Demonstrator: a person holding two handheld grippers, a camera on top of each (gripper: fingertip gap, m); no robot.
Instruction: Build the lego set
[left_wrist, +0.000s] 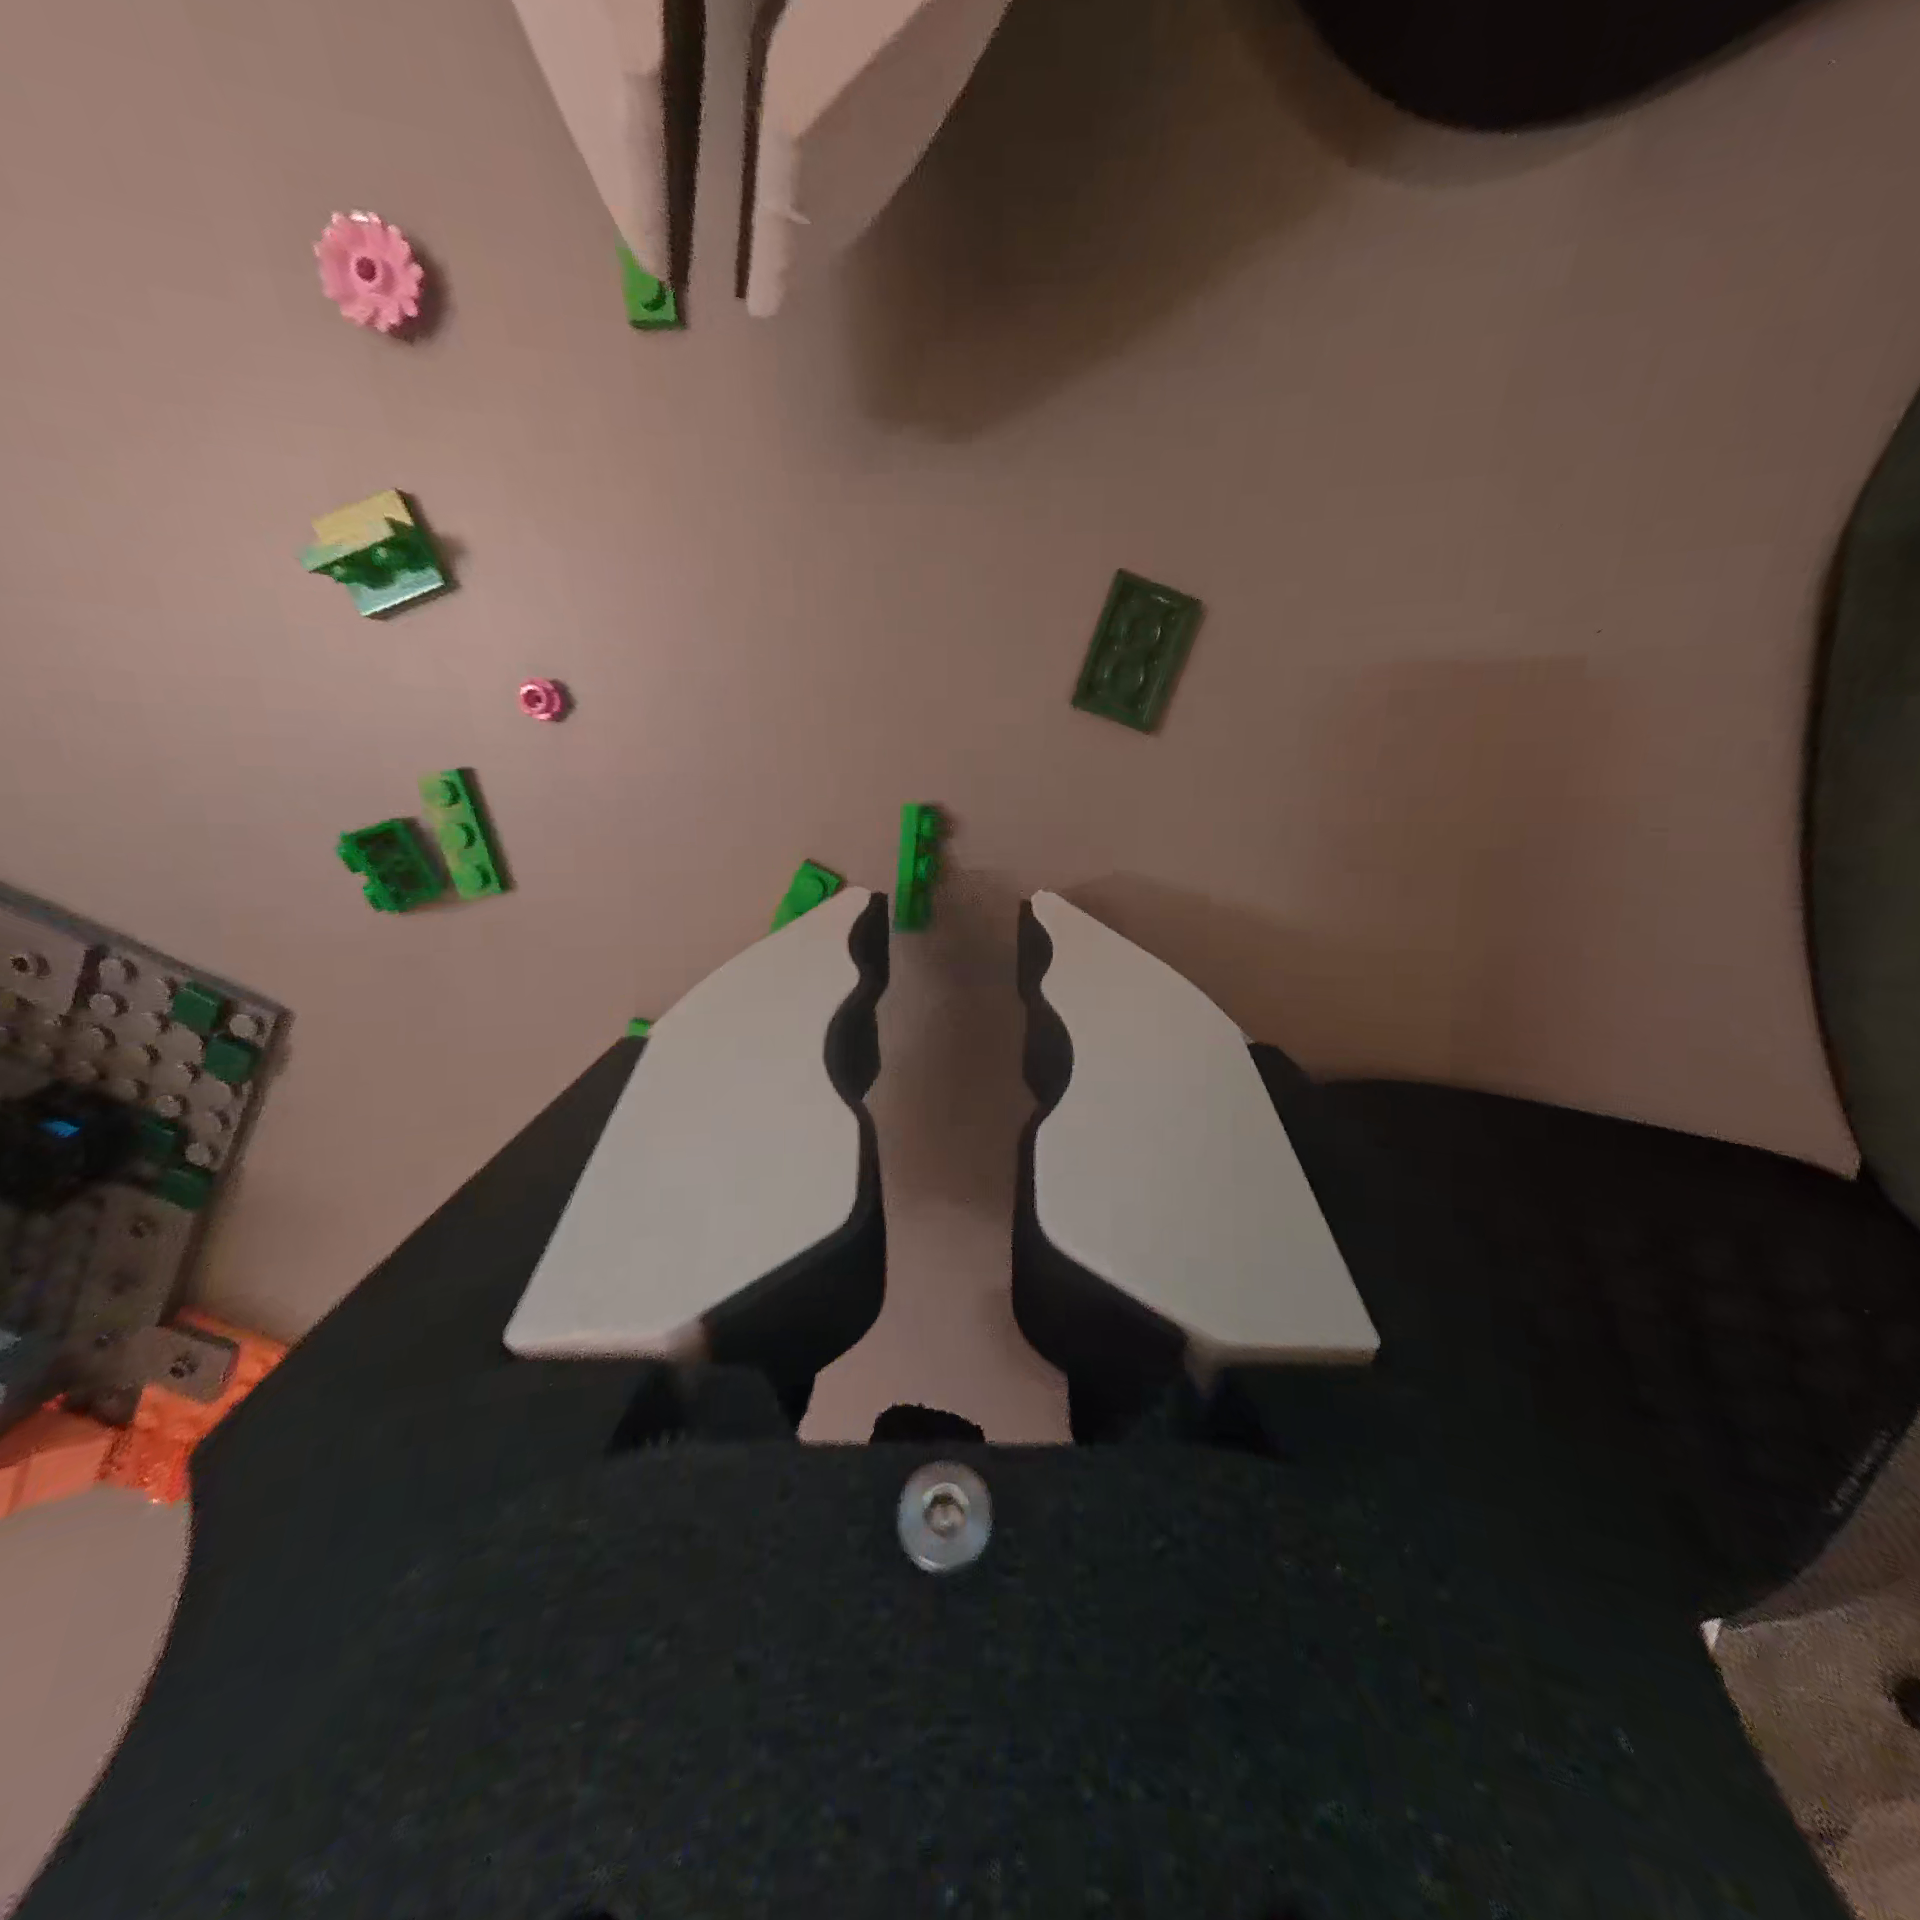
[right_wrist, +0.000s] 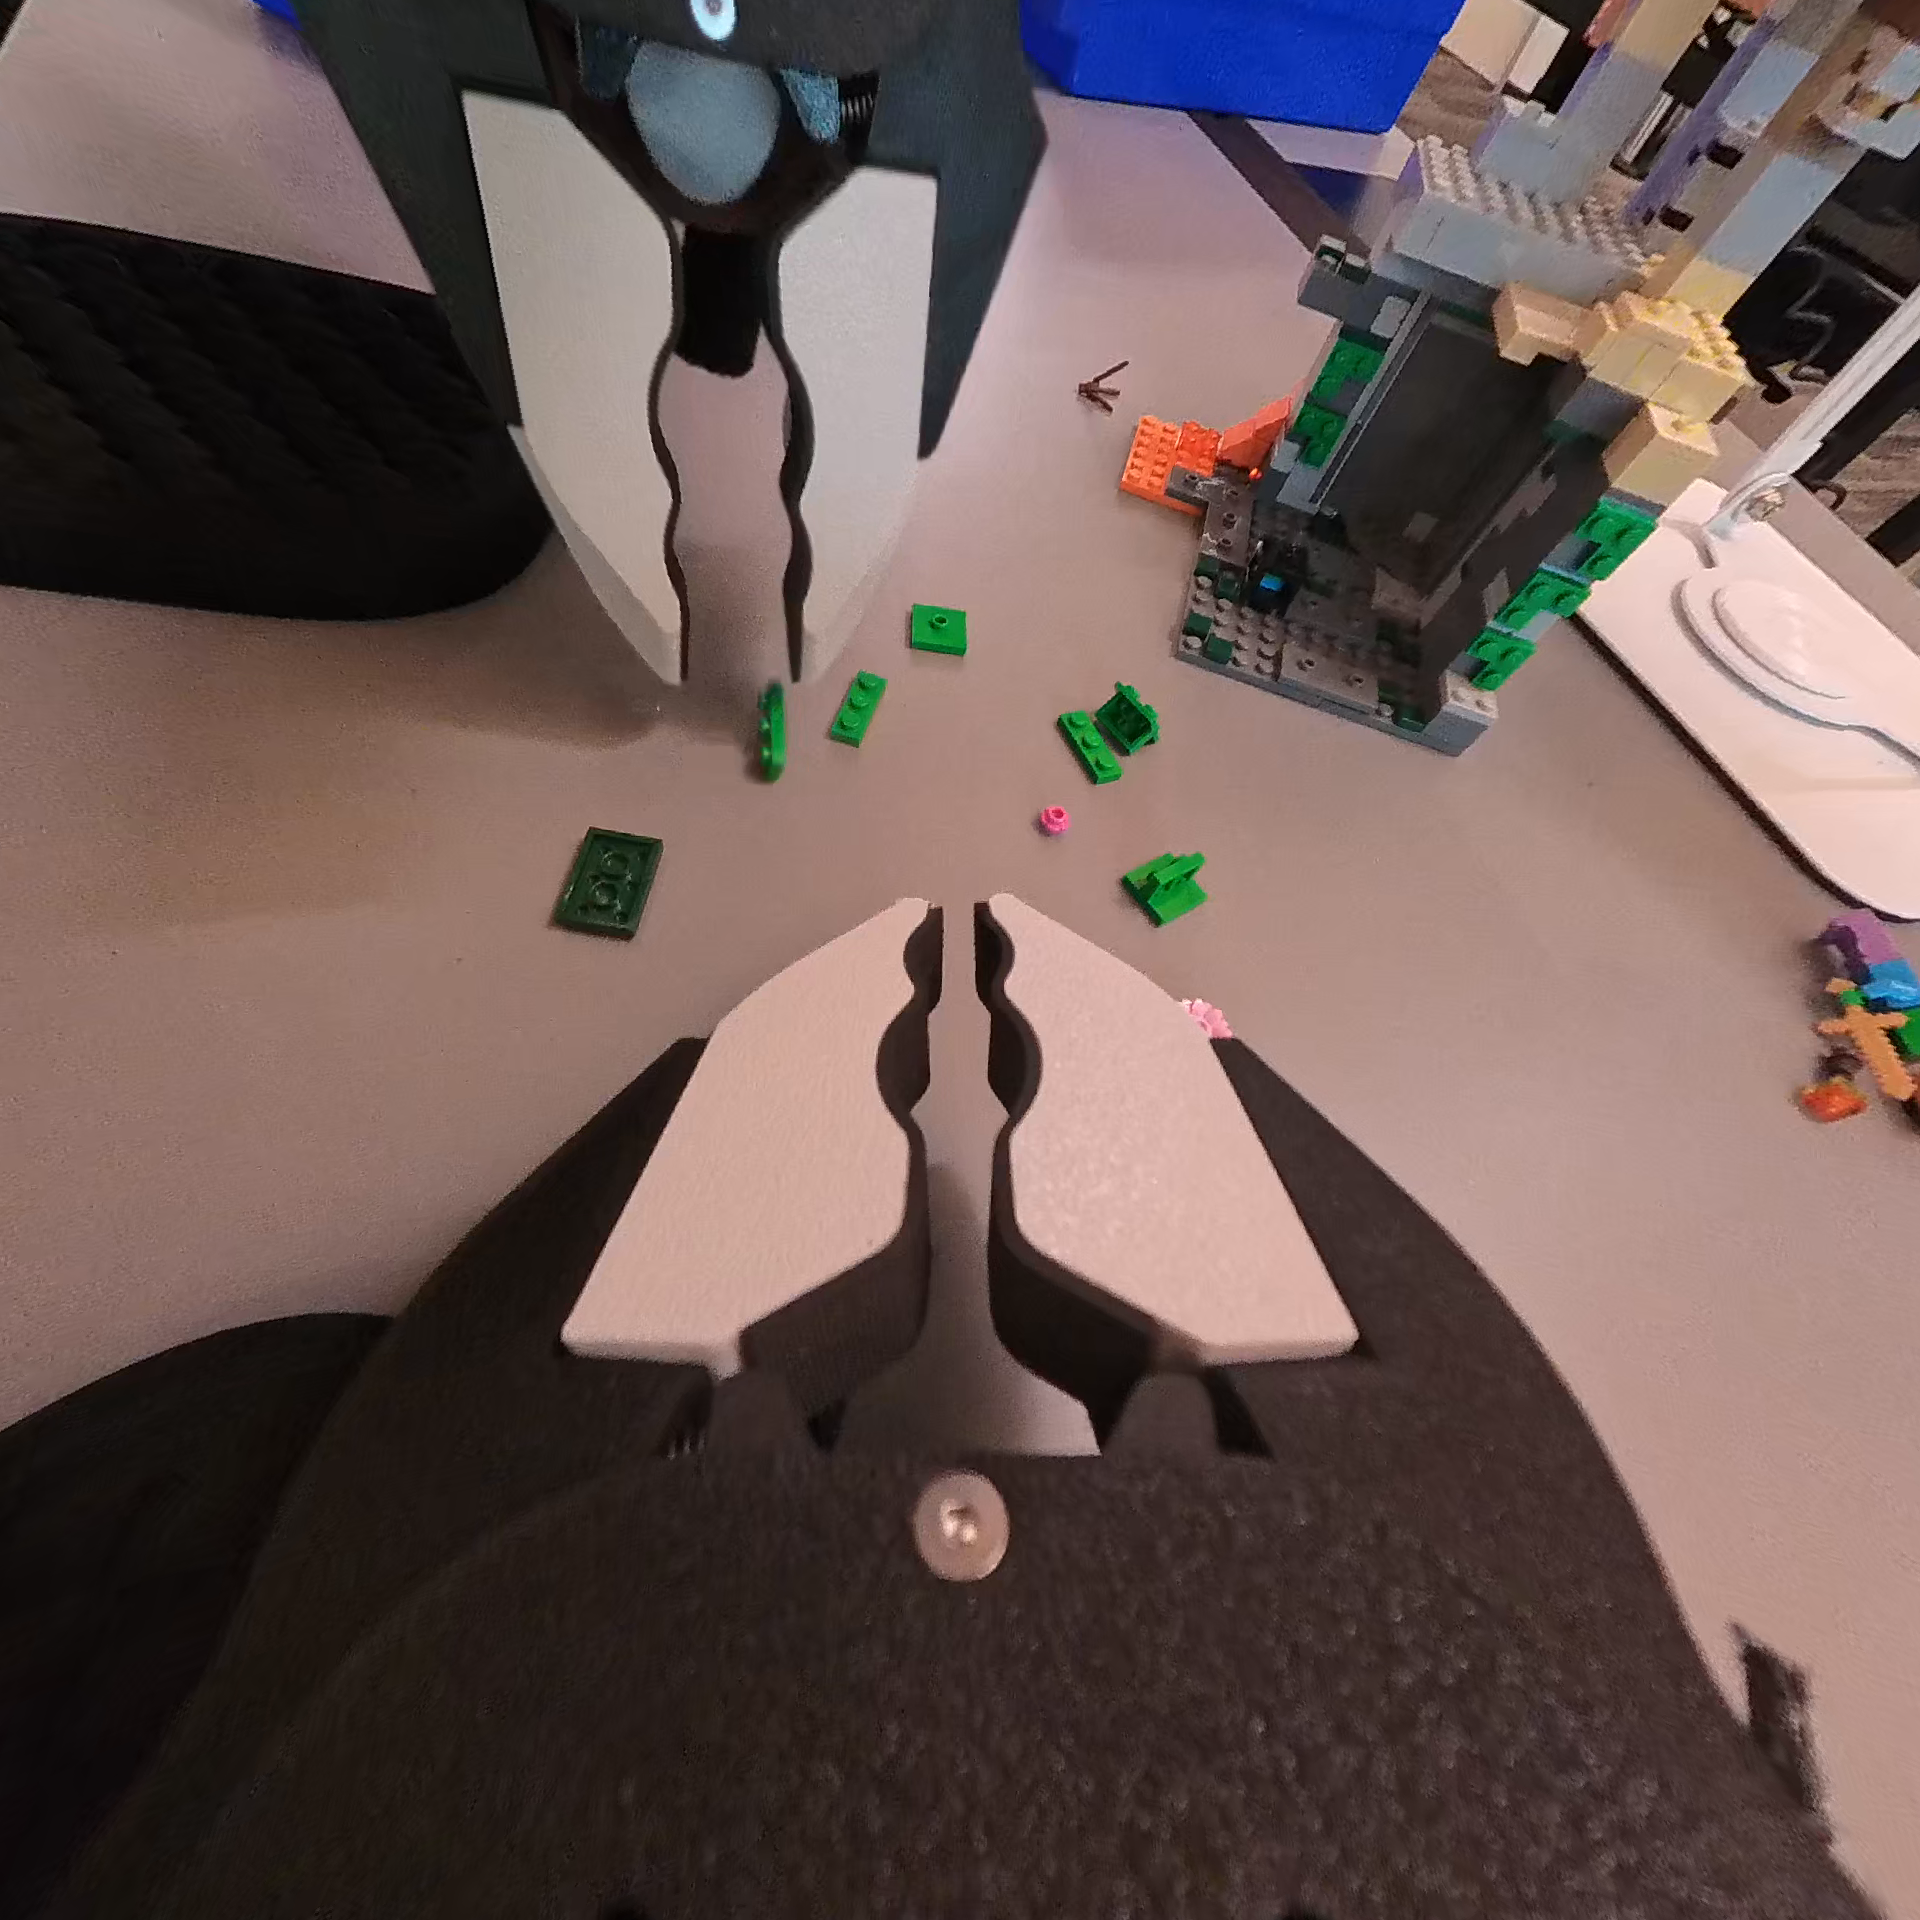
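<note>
My left gripper (left_wrist: 956, 909) is open and empty, low over the grey table. A thin green plate (left_wrist: 920, 868) stands on its edge just ahead of its left fingertip. A second green plate (left_wrist: 805, 894) lies partly hidden by that finger. In the right wrist view the left gripper (right_wrist: 738, 675) hangs over the same edge-standing plate (right_wrist: 771, 732). My right gripper (right_wrist: 958, 906) is shut with only a thin slit and holds nothing. In the left wrist view the right gripper (left_wrist: 717, 265) stands next to a small green plate (left_wrist: 649, 296). The grey and green lego build (right_wrist: 1434, 468) stands at the right.
Loose on the table are a dark green plate (right_wrist: 608, 883), a green square tile (right_wrist: 938, 629), a green plate and bracket (right_wrist: 1107, 732), a pink stud (right_wrist: 1052, 820), a green hinge piece (right_wrist: 1166, 885) and a pink flower (left_wrist: 369, 270). A white board (right_wrist: 1766, 675) and small figure parts (right_wrist: 1870, 1018) lie far right. The left gripper's tips are roughly 9 cm from the right gripper's.
</note>
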